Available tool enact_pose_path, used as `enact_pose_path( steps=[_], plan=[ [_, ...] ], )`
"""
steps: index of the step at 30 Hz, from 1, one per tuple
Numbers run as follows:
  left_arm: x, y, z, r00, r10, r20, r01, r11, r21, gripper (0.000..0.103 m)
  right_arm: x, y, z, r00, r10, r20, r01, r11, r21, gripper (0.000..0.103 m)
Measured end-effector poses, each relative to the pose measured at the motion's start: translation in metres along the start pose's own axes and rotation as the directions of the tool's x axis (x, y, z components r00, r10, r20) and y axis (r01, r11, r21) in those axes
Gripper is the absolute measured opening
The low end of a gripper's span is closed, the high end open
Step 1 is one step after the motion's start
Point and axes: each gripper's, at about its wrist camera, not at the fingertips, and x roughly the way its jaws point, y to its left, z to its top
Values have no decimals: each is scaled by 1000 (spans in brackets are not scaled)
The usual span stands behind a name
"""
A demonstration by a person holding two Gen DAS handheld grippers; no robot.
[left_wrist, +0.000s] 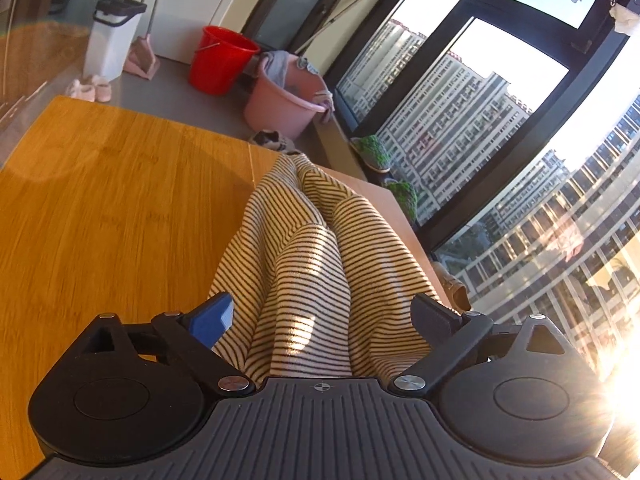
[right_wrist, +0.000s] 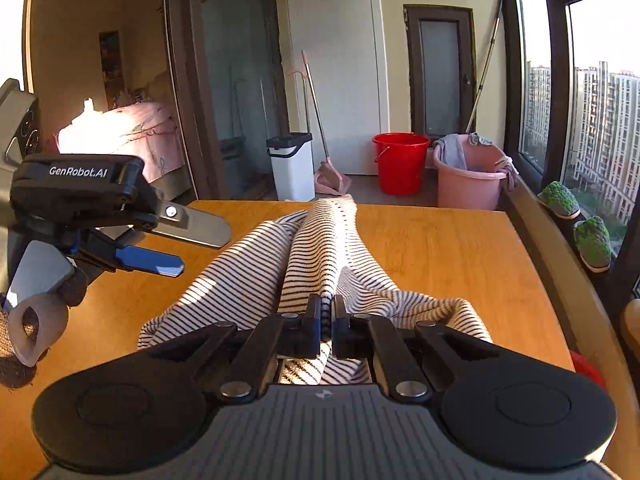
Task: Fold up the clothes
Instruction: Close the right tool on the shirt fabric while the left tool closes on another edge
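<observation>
Shirt [right_wrist: 304,264] bunched on worktop [right_wrist: 440,248]; my right tool [right_wrist: 327,316] pinches its fold, my left tool [left_wrist: 322,316] spread wide over it.

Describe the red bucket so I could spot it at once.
Look past the wooden table to the floor by the far wall, near the window. The red bucket stands there beside a pink tub. It alone is bright red and has no cloths draped on it.

The striped garment [right_wrist: 316,256] disappears under the right gripper's [right_wrist: 327,322] body at the counter's [right_wrist: 460,248] near edge, its outline hidden in folds.
</observation>
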Motion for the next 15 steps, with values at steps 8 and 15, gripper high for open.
enact_pose_path(
  steps=[8,15],
  plan=[
    [54,-28,-8,993,102,-63,-92,986,141,79,-9,-57,1,963,-270,-16,270,962,-39,5],
    [50,-30,-18,992,127,-5,-122,963,241,50,-30,-55,21,977,-160,139,169,984,-54,93]
  ],
)
